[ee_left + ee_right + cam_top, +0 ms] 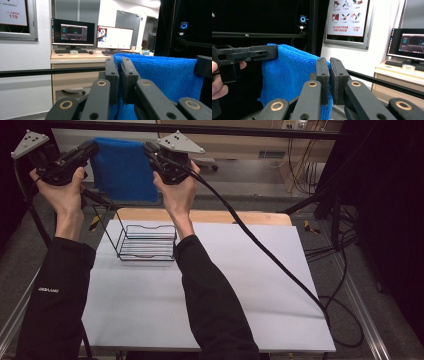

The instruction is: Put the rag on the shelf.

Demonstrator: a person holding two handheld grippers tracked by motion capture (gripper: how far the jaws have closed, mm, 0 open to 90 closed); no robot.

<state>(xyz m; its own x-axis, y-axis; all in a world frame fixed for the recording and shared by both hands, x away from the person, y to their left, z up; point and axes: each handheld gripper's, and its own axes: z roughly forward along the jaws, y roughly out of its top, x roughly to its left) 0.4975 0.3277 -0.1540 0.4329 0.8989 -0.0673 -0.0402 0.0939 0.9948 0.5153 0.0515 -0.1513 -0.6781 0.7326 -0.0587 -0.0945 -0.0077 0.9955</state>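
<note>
The left gripper [90, 148], at the upper left of the high view, and the right gripper [150, 150], just left of top centre, are both raised well above the table. Between them hangs a blue terry-cloth towel [122, 170], stretched flat by its two upper corners.

In the left gripper view, the jaws of the left gripper [119, 63] are pressed together on the towel's [162, 75] top edge at centre frame; the cloth spreads to the right, where a black jaw of the other gripper meets its far corner.

In the right gripper view, the right gripper [329, 63] likewise pinches the towel [287, 72] at centre frame. The cloth extends to the left, where the left gripper [270, 52] clamps the opposite corner.

A black wire rack [147, 242] stands on the white table surface [240, 285], at the left centre of the high view, below the towel and between the person's forearms. A black cable [270, 255] trails from the right gripper diagonally across the table toward the lower right.
</note>
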